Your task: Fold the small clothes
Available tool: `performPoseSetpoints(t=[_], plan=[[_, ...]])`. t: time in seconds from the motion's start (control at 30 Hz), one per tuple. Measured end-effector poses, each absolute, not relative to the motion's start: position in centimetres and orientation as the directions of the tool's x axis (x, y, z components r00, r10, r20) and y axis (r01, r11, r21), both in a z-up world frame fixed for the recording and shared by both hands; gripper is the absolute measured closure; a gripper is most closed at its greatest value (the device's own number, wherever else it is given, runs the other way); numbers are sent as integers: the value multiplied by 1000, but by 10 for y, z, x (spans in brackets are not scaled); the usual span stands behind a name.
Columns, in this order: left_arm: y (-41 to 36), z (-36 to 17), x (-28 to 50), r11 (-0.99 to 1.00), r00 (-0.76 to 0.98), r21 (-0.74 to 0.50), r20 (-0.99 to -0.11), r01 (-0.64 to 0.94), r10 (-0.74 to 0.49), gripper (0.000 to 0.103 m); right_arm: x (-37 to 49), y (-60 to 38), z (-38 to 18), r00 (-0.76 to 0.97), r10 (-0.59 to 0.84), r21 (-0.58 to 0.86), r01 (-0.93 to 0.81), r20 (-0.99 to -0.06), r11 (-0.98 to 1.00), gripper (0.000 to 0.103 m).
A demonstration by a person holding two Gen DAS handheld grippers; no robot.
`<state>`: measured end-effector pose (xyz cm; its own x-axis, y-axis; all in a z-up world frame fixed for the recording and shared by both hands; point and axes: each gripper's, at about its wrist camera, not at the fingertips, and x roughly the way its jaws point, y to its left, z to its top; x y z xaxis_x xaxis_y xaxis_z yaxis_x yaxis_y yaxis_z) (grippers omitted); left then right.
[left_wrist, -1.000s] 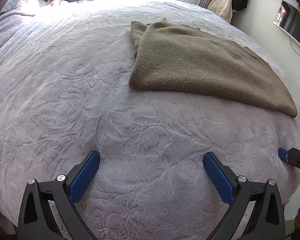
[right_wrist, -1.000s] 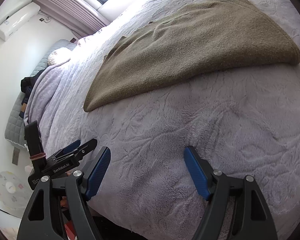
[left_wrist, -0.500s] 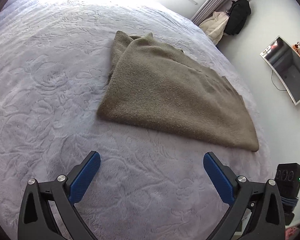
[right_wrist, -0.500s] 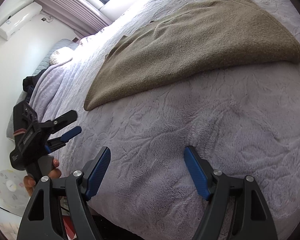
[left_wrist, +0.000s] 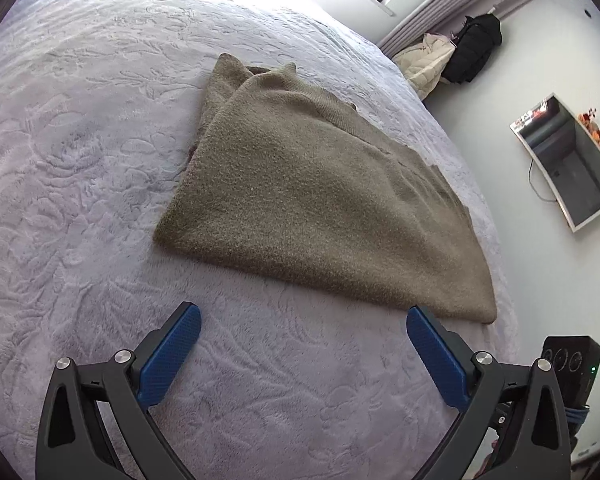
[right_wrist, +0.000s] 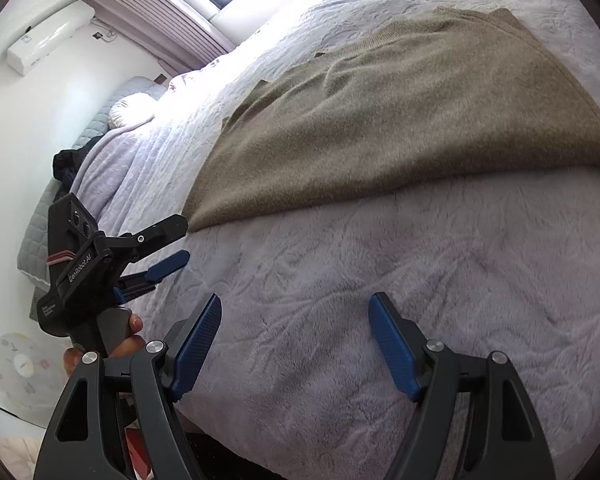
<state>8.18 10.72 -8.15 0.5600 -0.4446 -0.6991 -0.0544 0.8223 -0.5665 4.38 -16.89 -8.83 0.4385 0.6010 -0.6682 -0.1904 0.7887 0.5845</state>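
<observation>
Knitted and olive-brown, the small garment (left_wrist: 324, 208) is laid flat on the pale, embossed bedspread (left_wrist: 80, 160), towards the far half of the bed, with its near edge running across in front of both tools. It appears to have been folded over at least once already — a doubled layer can be made out at its far end, where two corners stick up. It is spread smooth, presumably so that an edge or corner can be picked cleanly for the next fold.

The left gripper (left_wrist: 304, 344) is held above the bare bedspread just short of the near edge, its blue pads wide apart and nothing between them. The right gripper (right_wrist: 296, 340) is likewise spread wide and empty, poised over bare bedspread near the bed's edge. Both are tilted downward at the cloth, as would suit a reach for the two near corners — one to each side. In the right wrist view the left tool is seen gripped by a hand (right_wrist: 100, 344).
</observation>
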Motion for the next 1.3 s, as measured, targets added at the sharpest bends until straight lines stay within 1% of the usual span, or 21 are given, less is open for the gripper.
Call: performPoseSetpoints(t=[0.17,0.23,0.37,0.43,0.53,0.63,0.7,0.83,0.93,1.07,1.13,1.17,1.2,1.23,1.27,1.3], plan=[[106,-85,86,783,568,-619,-665,-54,-486,0,68,-172,-92,424,683,695,-155,-595,702,24],[104,-87,89,774,565,-629,-663,-67,-490,0,80,-169,-96,413,707,728,-138,-574,672,24],[97,-85,93,797,566,-600,-683,-72,-463,0,98,-165,-106,401,733,764,-113,-550,635,24],[93,-84,96,819,564,-569,-700,-71,-438,0,104,-165,-109,399,740,778,-96,-541,621,26],[86,-83,97,844,564,-532,-717,-63,-410,0,113,-168,-116,396,764,814,-65,-509,577,30],[82,-84,98,860,562,-509,-725,-50,-397,0,120,-168,-119,394,781,837,-49,-485,545,39],[81,-84,99,863,561,-502,-729,-49,-392,0,124,-166,-120,386,789,842,-53,-478,536,47],[83,-85,101,859,563,-510,-726,-52,-396,0,130,-157,-124,366,807,857,-49,-463,514,49],[86,-85,101,843,569,-536,-708,-49,-418,0,135,-148,-123,355,818,865,-52,-452,500,49],[104,-87,97,764,586,-643,-639,-52,-498,0,143,-132,-121,335,829,867,-63,-447,494,49],[110,-89,97,738,592,-673,-616,-52,-520,0,150,-122,-124,326,833,869,-65,-447,491,49],[111,-89,96,739,594,-672,-616,-52,-518,0,152,-119,-126,326,833,869,-66,-446,491,51],[110,-88,96,745,592,-665,-620,-48,-515,0,154,-115,-126,327,833,868,-68,-447,492,63],[109,-88,96,750,589,-660,-624,-44,-514,0,155,-113,-126,328,831,866,-70,-449,496,72],[107,-87,97,754,588,-655,-626,-39,-513,0,151,-113,-124,335,829,865,-72,-449,497,87],[105,-87,98,753,587,-657,-623,-34,-517,0,153,-111,-120,346,829,867,-80,-438,492,89]])
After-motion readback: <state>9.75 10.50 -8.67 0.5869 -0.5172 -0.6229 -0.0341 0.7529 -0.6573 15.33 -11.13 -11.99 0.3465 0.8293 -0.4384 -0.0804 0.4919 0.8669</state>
